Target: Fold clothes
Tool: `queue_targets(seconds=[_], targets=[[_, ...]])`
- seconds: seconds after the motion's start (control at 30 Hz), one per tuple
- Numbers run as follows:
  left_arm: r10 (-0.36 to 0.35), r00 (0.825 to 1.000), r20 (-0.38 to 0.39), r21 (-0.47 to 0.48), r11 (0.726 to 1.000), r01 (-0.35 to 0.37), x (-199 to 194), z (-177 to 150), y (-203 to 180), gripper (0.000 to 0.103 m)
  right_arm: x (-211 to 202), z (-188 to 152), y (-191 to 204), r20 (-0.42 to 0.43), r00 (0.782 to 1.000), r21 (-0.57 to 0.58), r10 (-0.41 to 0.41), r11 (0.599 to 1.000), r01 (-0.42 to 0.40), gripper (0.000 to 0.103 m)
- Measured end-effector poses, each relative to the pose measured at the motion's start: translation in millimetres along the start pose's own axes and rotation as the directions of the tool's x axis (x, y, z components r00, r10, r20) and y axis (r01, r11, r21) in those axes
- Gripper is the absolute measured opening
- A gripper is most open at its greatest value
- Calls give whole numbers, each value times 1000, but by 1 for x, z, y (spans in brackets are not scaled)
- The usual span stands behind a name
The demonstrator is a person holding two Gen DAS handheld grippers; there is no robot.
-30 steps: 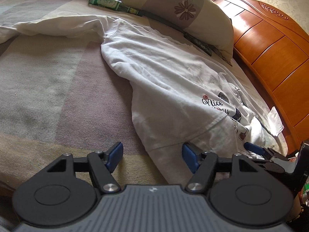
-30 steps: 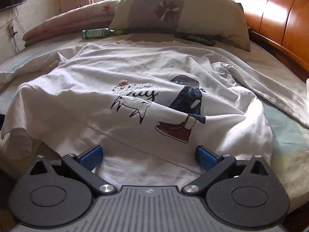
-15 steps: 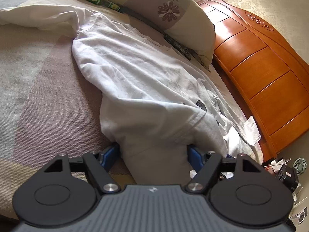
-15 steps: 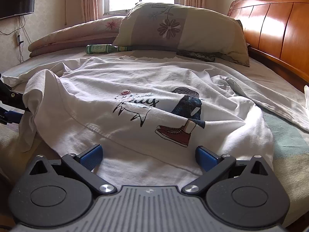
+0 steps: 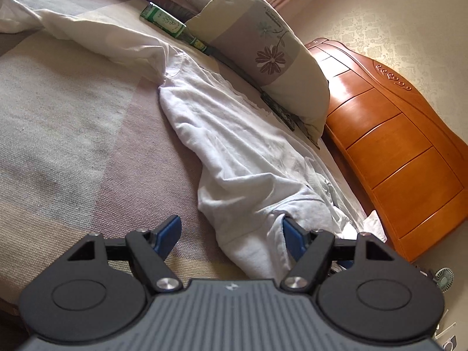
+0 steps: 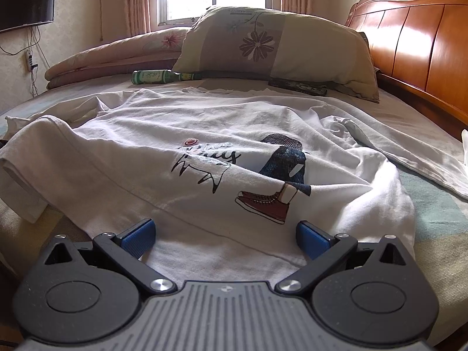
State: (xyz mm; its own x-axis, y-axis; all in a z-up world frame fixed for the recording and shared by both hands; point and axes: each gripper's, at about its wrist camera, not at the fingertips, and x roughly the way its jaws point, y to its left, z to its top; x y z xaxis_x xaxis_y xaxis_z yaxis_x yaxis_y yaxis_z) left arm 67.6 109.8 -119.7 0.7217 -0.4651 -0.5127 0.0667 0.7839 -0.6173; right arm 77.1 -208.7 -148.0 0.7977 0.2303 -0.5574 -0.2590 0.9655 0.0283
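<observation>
A white T-shirt (image 6: 204, 134) with a printed sneaker and lettering lies spread face up on the bed. Its left side is rolled over into a thick fold (image 6: 35, 146). In the left wrist view that side runs as a long bunched ridge (image 5: 234, 146) toward me. My left gripper (image 5: 231, 234) is open around the ridge's near end; the cloth lies against the right pad (image 5: 292, 234) and clear of the left one. My right gripper (image 6: 225, 237) stands open, low over the shirt's near hem, with flat cloth between its pads.
A flowered pillow (image 6: 278, 46) leans at the head of the bed, with a green bottle (image 6: 152, 76) and a dark flat object (image 6: 298, 86) beside it. The wooden headboard (image 5: 395, 146) rises on the right. A folded quilt (image 6: 117, 55) lies at the back left. The striped bedsheet (image 5: 73, 131) shows left of the shirt.
My left gripper has shifted sideways along the bed edge and turned, so the bunched shirt end now sits toward its right pad. The shirt's left side has rolled further inward. The right gripper barely moved.
</observation>
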Motion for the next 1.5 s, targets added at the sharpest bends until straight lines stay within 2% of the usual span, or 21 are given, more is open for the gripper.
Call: queue_targets(seconds=[0.1,0.17,0.23,0.3,0.4,0.57,0.73,0.8,0.87,0.93,0.97,1.0,1.07,1.13,1.2,1.33,1.43,1.47,1.5], targets=[[41,999,-29,97,995,-38,-10,4,-9,73,0,0,0,1,1000,-1,0,1000,0,103],[39,999,-20,127,991,-37,-20,6,-12,74,1,1,0,0,1000,-1,-2,1000,2,103],[31,1000,3,119,992,-32,-28,10,-12,75,1,2,1,-6,1000,0,-3,1000,3,103],[57,998,24,92,994,-59,-29,13,-10,75,-2,5,1,-27,1000,3,1,1000,-1,103],[129,992,-17,92,988,-127,-12,14,-11,74,-17,12,1,-25,999,26,25,999,-24,103],[229,973,-37,258,943,-212,34,9,-39,73,-52,21,5,54,996,28,77,996,-79,103],[287,957,-39,408,879,-247,78,5,-72,73,-62,19,2,57,997,38,57,997,-60,103],[300,953,-38,421,870,-256,84,4,-79,72,-62,16,1,47,998,47,51,997,-53,103],[296,954,-41,405,878,-254,80,2,-80,69,-62,13,-1,38,998,56,47,997,-49,103],[271,961,-53,345,908,-237,72,-1,-72,58,-61,11,-1,33,998,63,51,997,-53,103],[258,965,-43,317,920,-231,66,-3,-68,50,-60,10,0,31,998,66,57,996,-58,103],[246,969,-37,288,931,-226,62,-5,-63,34,-59,9,0,28,998,68,62,996,-64,103],[224,974,-36,216,953,-211,56,-5,-53,18,-58,8,2,23,997,72,71,995,-72,103],[170,985,-42,126,979,-163,52,-2,-42,11,-58,9,4,22,997,69,78,994,-80,103],[121,991,-51,76,990,-117,52,-1,-38,11,-61,11,5,28,996,67,80,994,-82,103],[126,990,-71,35,992,-124,52,-7,-38,22,-72,17,1,59,996,73,60,995,-64,103],[120,991,-67,-8,993,-120,48,-18,-42,37,-78,20,-4,79,996,88,36,995,-43,103],[118,992,-49,4,993,-118,48,-23,-47,46,-79,20,-6,84,996,95,30,995,-38,103],[128,991,-34,26,991,-128,49,-28,-52,51,-78,20,-7,85,996,102,26,994,-35,103]])
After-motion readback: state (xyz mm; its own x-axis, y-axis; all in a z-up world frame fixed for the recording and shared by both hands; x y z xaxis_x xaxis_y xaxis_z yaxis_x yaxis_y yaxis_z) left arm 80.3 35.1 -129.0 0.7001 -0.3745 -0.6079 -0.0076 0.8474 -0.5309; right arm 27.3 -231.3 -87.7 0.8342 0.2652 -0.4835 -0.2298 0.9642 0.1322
